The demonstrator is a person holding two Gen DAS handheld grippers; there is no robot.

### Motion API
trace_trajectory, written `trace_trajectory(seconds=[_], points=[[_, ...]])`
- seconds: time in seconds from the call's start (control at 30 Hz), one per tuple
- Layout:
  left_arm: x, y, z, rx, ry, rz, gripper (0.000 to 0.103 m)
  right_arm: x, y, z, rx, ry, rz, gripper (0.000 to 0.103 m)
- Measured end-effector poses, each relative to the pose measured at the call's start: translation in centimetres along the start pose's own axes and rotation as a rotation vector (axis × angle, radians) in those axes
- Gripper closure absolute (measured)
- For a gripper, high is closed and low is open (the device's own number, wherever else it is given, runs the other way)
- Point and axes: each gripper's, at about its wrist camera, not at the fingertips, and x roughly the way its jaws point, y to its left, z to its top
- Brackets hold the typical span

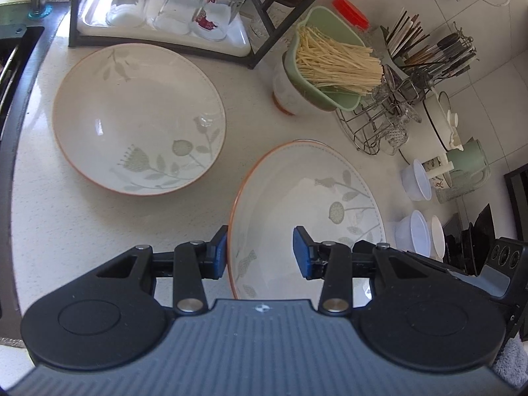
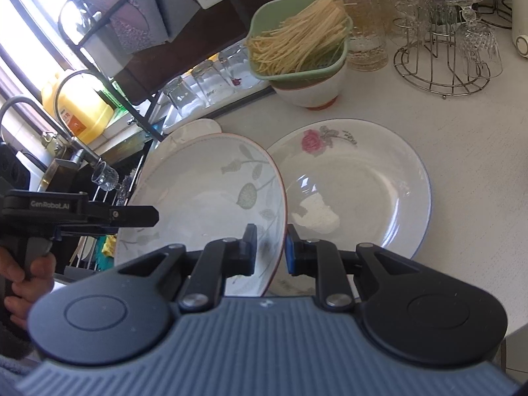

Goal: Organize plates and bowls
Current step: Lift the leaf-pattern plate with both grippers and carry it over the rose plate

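Two leaf-patterned bowls with orange rims show in the left wrist view: one [image 1: 138, 118] rests on the counter at the left, the other [image 1: 307, 211] is tilted and lifted at the right. My left gripper [image 1: 260, 257] is open, its fingers either side of the lifted bowl's near rim. My right gripper [image 2: 270, 250] is shut on the lifted bowl [image 2: 204, 191] at its right rim. A white plate with a pink rose [image 2: 359, 181] lies flat on the counter just right of that bowl. The left gripper's body [image 2: 79, 213] shows at the left of the right wrist view.
A rack with upturned glasses on a white tray [image 1: 165, 10] stands at the back. A green strainer of noodles [image 1: 333, 62] sits on a bowl. A wire glass stand [image 1: 379, 115], chopstick holder [image 1: 425, 49], small plastic cups [image 1: 417, 184] and the sink [image 2: 109, 178] surround the counter.
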Motion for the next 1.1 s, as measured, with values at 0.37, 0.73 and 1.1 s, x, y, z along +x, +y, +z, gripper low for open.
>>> trace_trajectory(seconds=[0.37,0.73,1.1], points=[[5.5,-2.8,2.6,-0.014,0.058,-0.009,0.057,1.1,-5.4,2.1,0.043,0.051,-0.023,0.082],[9.5,-5.4,5.3,0.031,0.11,0.062,0.057,2.4,-8.3,3.0,0.059,0.053,-0.027,0.082],[13.5,-5.8,7.4,-0.003,0.154,0.101,0.057,3.5,-10.6,4.0,0.081,0.052,-0.046,0.082]])
